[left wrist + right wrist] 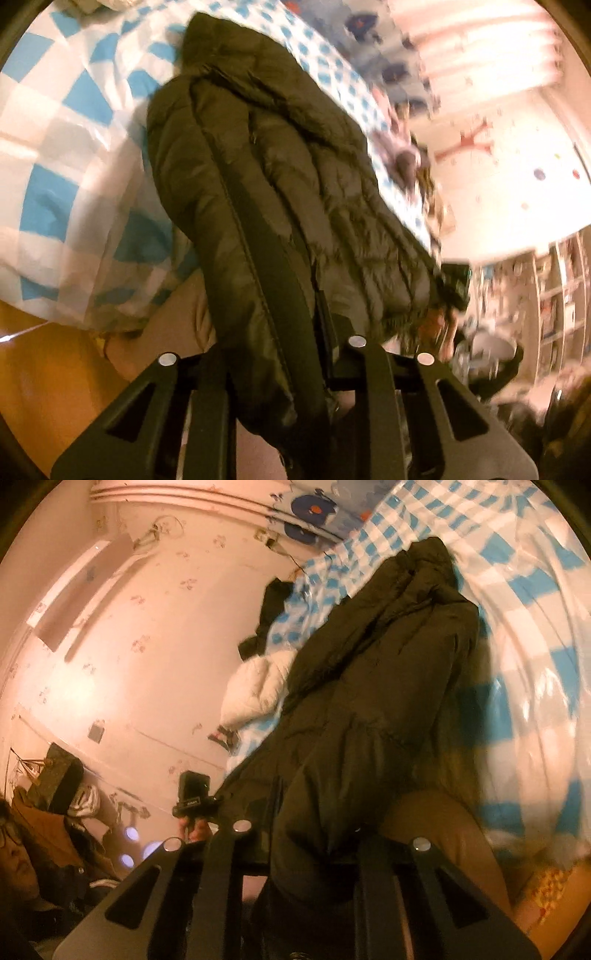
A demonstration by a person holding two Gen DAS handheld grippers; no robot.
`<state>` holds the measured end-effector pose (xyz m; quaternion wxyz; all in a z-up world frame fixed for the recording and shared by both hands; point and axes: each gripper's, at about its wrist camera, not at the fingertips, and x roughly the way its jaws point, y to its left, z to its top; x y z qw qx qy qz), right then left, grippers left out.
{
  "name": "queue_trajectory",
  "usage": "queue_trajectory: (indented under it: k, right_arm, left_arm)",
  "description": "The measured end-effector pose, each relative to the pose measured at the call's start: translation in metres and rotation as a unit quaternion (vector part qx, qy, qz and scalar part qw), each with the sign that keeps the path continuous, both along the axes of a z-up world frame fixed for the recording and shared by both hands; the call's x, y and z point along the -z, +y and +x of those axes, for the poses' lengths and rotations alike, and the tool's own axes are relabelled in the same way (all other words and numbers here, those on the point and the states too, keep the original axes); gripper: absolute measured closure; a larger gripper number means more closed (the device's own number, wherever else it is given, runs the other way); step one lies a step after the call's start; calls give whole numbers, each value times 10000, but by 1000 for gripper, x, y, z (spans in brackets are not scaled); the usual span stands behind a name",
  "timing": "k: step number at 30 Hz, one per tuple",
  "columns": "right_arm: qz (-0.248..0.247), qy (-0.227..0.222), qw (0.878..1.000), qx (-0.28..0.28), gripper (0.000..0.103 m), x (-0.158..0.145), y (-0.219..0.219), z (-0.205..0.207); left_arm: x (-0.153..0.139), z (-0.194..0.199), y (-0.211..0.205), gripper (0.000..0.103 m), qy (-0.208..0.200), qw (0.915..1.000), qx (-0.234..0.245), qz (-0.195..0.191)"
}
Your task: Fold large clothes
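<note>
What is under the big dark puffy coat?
The dark puffy coat lies on a blue and white checked bedcover. Both hand-held grippers, left and right, pinch its near end. Anything beneath its middle is hidden.

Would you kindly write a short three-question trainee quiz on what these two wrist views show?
1. True or false: both grippers grip the dark puffer jacket.
2. Which bedding pattern lies under the jacket? A red stripes; B blue-and-white checks; C plain grey.
3. Fill in: beside the jacket in the right wrist view lies a ___ puffy garment.

Key: 1 true: left gripper and right gripper pinch fabric. 2 B, the checked bedding. 3 white.
</note>
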<state>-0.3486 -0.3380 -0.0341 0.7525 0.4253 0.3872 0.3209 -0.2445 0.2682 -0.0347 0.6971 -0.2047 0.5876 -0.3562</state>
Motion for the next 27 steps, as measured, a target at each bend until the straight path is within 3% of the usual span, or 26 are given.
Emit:
queue_trajectory:
  k: [1, 2, 3, 4, 5, 7, 8, 13, 14, 15, 16, 17, 19, 22, 27]
  right_arm:
    - [-55, 167, 9998, -31, 82, 9, -2, -2]
    - [-90, 348, 9994, -2, 73, 19, -4, -3]
    - [-14, 453, 9990, -4, 49, 26, -5, -4]
    - [175, 546, 9984, 7, 42, 36, -9, -6]
    - [286, 584, 9979, 74, 33, 42, -10, -7]
    - [441, 604, 9971, 134, 32, 48, -11, -7]
    - [444, 613, 9970, 154, 28, 50, -12, -7]
    - [217, 666, 9975, 35, 28, 50, -4, 1]
    - [148, 632, 9979, 26, 35, 48, -2, 2]
    - [85, 612, 9981, 16, 56, 49, -2, 2]
    - [-77, 604, 9981, 68, 68, 48, 1, 3]
    - [-153, 595, 9981, 112, 83, 50, -2, 2]
    - [-220, 518, 9982, 195, 87, 49, -1, 0]
    - [-154, 371, 9989, 235, 92, 42, 0, -5]
    - [-66, -154, 9999, -26, 94, 0, 10, -20]
  left_arm:
    - [9, -1, 2, 76, 111, 9998, 78, 108]
    - [16, 1, 0, 69, 234, 9995, 77, 181]
    - [24, 2, 3, 55, 331, 9992, 38, 229]
    - [32, 4, 7, 45, 387, 9990, -59, 232]
    - [36, 6, 11, 41, 422, 9988, -175, 146]
    - [43, 12, 18, 24, 485, 9979, -429, -90]
    - [44, 13, 19, 21, 480, 9975, -504, -133]
    - [46, 19, 5, 20, 463, 9978, -438, -155]
    - [45, 19, -1, 20, 423, 9982, -422, -89]
    - [45, 19, -5, 24, 421, 9981, -444, 23]
    - [46, 15, -8, 41, 442, 9979, -463, 76]
    - [49, 15, -7, 51, 549, 9974, -454, 141]
    - [52, 13, -8, 76, 603, 9968, -490, 194]
    - [35, 7, -12, 91, 292, 9976, -540, 335]
    - [-14, -9, -12, 96, -250, 9992, -268, 180]
